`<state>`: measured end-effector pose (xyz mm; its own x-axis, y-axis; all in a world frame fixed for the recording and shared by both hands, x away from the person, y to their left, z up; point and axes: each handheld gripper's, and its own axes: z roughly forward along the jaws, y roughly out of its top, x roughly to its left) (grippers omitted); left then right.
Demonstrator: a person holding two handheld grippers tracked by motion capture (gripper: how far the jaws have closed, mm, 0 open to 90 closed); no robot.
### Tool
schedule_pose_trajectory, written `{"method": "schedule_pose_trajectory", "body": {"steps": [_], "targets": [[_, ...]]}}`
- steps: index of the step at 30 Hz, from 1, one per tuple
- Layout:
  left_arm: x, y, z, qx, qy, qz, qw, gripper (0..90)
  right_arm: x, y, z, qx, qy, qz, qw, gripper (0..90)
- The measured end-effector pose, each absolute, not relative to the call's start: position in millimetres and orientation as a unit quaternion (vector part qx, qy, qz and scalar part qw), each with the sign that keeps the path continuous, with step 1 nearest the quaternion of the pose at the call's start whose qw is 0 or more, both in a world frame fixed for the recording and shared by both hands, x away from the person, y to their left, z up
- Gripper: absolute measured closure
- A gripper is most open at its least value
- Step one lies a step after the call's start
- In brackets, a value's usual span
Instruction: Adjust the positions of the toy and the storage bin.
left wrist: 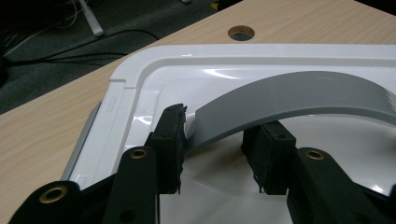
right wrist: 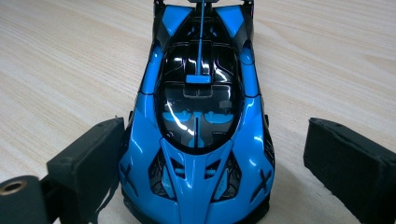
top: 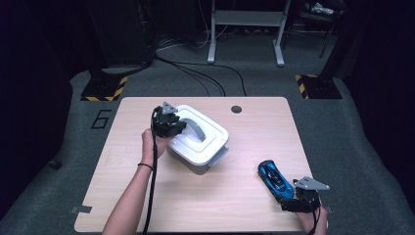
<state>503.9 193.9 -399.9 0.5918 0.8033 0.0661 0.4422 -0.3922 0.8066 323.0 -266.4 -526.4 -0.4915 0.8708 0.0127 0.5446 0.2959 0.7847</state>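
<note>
A lab or test room is suggested by the grey carpeted floor (top: 372, 147), on which a number (top: 100, 119) is marked beside the wooden surface (top: 205, 196). Black cables (top: 195, 73) are run across it, and stand bases are edged with yellow-black hazard tape (top: 105, 90) (dark curtains are hung around).

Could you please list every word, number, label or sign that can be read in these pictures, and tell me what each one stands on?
"6": a large dark numeral on the grey floor, left of the table.
Black-and-yellow hazard stripes, a warning sign without words, edge two black base plates on the floor beyond the table.
No readable lettering shows on the white box lid, its grey handle or the blue toy car.
</note>
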Motion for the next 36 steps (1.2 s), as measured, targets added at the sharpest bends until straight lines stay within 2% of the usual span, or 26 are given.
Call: {"method": "schedule_pose_trajectory", "body": {"steps": [21,36], "targets": [[509.6,145.1,-400.1,0.829,0.327,0.206,0.405,59.7,322.7,-267.6,-526.2,0.452,0.777,0.380,0.217,5.6],[507.3,128.2,-400.0,0.837,0.307,0.195,0.409,59.6,322.7,-266.9,-526.2,0.454,0.776,0.380,0.216,5.6]]}}
